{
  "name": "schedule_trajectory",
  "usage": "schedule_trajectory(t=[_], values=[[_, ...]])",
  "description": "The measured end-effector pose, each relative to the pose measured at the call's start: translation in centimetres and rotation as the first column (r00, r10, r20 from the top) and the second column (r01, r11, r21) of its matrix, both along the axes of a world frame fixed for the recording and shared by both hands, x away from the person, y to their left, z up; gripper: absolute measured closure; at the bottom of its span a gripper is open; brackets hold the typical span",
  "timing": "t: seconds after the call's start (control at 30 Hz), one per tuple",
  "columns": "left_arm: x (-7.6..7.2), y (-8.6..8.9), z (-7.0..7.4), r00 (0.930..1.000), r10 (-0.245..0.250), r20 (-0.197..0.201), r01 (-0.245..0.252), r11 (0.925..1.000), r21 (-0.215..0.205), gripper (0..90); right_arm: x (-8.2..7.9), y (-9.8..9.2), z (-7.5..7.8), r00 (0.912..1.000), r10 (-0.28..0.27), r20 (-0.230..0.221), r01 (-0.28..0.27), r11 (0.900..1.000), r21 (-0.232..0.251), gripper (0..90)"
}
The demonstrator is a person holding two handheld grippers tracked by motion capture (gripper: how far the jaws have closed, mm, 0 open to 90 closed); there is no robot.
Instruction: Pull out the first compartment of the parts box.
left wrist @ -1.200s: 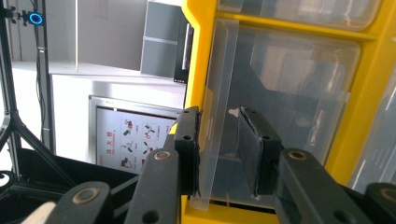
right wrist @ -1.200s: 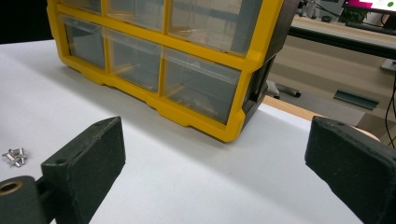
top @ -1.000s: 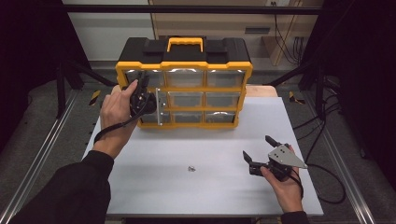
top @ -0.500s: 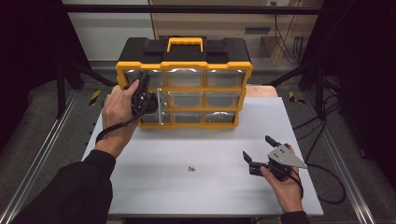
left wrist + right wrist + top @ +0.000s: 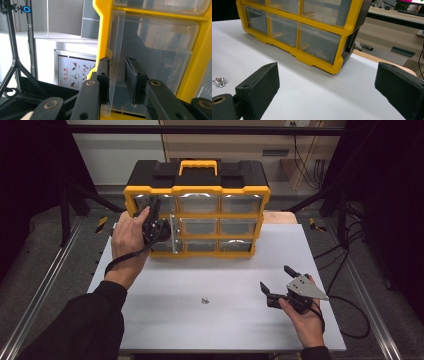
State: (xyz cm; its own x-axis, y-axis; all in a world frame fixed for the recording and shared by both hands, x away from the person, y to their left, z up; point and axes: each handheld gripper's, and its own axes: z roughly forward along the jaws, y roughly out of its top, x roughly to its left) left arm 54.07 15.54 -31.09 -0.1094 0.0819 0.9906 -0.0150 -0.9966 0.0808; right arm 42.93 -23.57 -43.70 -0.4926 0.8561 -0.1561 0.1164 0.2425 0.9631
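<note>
At the bench's far left, the left tongs (image 5: 161, 227) sit against the yellow organizer (image 5: 197, 215), at the left column of its clear drawers; in the left gripper view the drawer front (image 5: 117, 60), a thin clear panel standing out edge-on from the yellow frame, runs upright between the two pads, its long axis vertical; the jaws have just been closing, the left pad looks to be touching the panel, and a sliver of gap remains at the right pad, so I judge the grip not yet firm; the panel lies straight ahead of these tongs, and the left hand is far nearer than the right; the high view gives the drawer's place, not that gap; near the bench's front middle lies a small cluster of screws (image 5: 204, 300); toward the front right corner the right tongs (image 5: 275, 281) rest wide open and empty, well apart from the organizer
</note>
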Motion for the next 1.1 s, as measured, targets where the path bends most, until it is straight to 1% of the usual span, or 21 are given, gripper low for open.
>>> schedule_trajectory(t=[0.03,0.23,0.33,0.37,0.53,0.57,0.67,0.7,0.8,0.83,0.93,1.03,1.1], values=[[0.03,0.01,-0.04,1.0,-0.006,0.004,0.006,0.9999,-0.008,74.0,0.0,0.0,0.0,1.0,0.0,0.0,0.0,1.0,0.0,5.8],[0.03,-0.06,-0.08,0.9999,0.0,0.016,0.0,0.9999,-0.016,76.6,0.03,0.01,-0.02,1.0,0.0,0.0,0.0,1.0,0.0,5.9],[-0.03,-0.14,0.04,0.9998,0.011,0.013,-0.011,0.9998,-0.018,78.2,0.04,0.01,-0.03,1.0,0.0,0.0,0.0,1.0,-0.003,6.0],[0.0,-0.17,0.03,0.9999,0.008,0.014,-0.008,0.9996,-0.026,78.2,0.04,0.01,-0.03,1.0,0.0,0.0,0.0,1.0,-0.003,6.0],[-0.01,-0.25,0.08,0.9998,0.013,0.015,-0.013,0.9995,-0.029,79.8,0.05,0.02,-0.05,1.0,-0.001,-0.002,0.001,1.0,-0.004,6.1],[-0.01,-0.3,0.09,0.9998,0.015,0.014,-0.014,0.9993,-0.035,79.8,0.05,0.02,-0.05,1.0,-0.001,-0.002,0.001,1.0,-0.004,6.1],[-0.07,-0.32,0.16,0.9997,0.022,0.01,-0.022,0.9992,-0.033,80.0,0.05,0.02,-0.05,1.0,-0.001,-0.003,0.001,1.0,-0.005,6.1],[-0.03,-0.32,0.13,0.9998,0.018,0.011,-0.017,0.9991,-0.038,80.0,0.05,0.02,-0.05,1.0,-0.001,-0.004,0.001,1.0,-0.006,6.2],[-0.07,-0.32,0.17,0.9997,0.023,0.008,-0.022,0.9992,-0.034,80.3,0.05,0.01,-0.06,1.0,-0.001,-0.004,0.001,1.0,-0.005,6.2],[-0.03,-0.3,0.16,0.9998,0.017,0.009,-0.016,0.999,-0.041,80.4,0.05,0.02,-0.06,1.0,-0.001,-0.004,0.001,1.0,-0.005,6.2],[-0.02,-0.31,0.16,0.9998,0.016,0.008,-0.016,0.9989,-0.043,80.9,0.06,0.02,-0.06,1.0,-0.001,-0.005,0.001,1.0,-0.006,6.2],[-0.07,-0.34,0.21,0.9997,0.024,0.005,-0.024,0.9991,-0.034,81.3,0.05,0.02,-0.06,1.0,-0.001,-0.005,0.001,1.0,-0.006,6.3],[-0.03,-0.3,0.19,0.9999,0.015,0.006,-0.015,0.999,-0.043,81.3,0.05,0.01,-0.06,1.0,-0.002,-0.005,0.002,1.0,-0.006,6.3]])
